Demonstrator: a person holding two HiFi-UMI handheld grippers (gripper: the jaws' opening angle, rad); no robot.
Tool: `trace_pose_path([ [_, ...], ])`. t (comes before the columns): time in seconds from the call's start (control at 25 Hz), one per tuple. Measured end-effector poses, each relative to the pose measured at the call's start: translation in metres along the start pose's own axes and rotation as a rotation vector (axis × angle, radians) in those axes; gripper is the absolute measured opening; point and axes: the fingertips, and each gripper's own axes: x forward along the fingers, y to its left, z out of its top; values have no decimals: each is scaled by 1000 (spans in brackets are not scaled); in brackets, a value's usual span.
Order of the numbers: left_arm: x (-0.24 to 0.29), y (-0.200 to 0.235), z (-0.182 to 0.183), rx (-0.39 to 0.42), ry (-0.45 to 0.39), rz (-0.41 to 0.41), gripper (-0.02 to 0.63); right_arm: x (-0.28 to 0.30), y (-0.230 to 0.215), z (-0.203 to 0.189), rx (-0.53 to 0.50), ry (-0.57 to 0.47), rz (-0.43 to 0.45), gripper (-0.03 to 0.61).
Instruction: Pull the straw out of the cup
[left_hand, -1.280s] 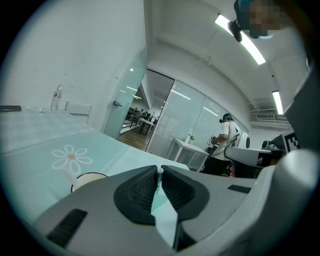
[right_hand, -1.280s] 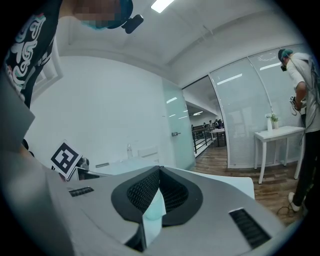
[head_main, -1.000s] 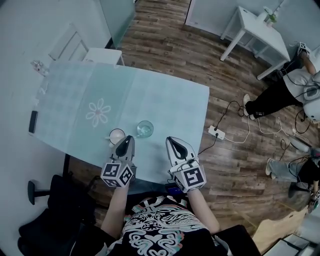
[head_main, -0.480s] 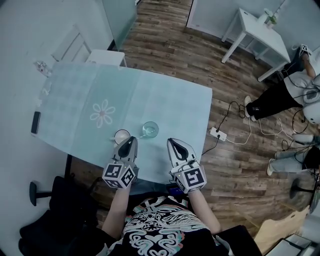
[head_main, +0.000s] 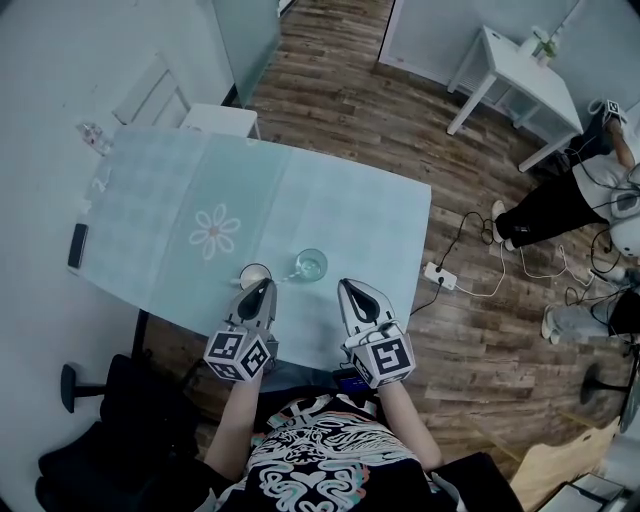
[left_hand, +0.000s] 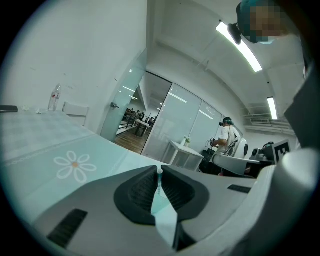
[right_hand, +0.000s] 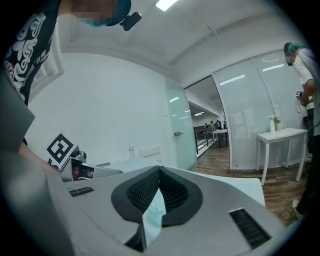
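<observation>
Right gripper (right_hand: 160, 170): pressed together, nothing between the pads, parked over the near table edge on the right.
Left gripper (left_hand: 159, 172): pinching the straw (left_hand: 159, 180), its thin pale tip poking up between the ribbed pads.
White cup (head_main: 255, 275): upright, just beyond the left tips, close to the near edge of the table (head_main: 340, 210).
Clear glass (head_main: 311, 264): a touch farther and to the right of the white cup, no gripper on it.
Flower print (head_main: 216, 232): farther left on the tabletop, well apart from the action.
Done so far: grip on the straw secured, by the look of it.
Left to do: lower end hidden under the jaws, so impossible to say whether clear of the rim; probably a lift up and away to finish.
</observation>
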Motion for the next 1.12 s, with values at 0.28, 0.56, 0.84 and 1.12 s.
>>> trace_pose_path([
  [0.28, -8, 14, 8, -57, -21, 0, 28, 7, 8, -1, 1, -7, 2, 14],
  [0.56, -11, 20, 15, -89, -28, -17, 28, 12, 9, 3, 5, -16, -7, 14],
  [0.84, -18, 27, 25, -154, -54, -46, 28, 20, 15, 4, 0, -20, 7, 14],
  [1.12, -23, 28, 32, -183, -69, -64, 28, 23, 17, 7, 1, -21, 10, 14],
])
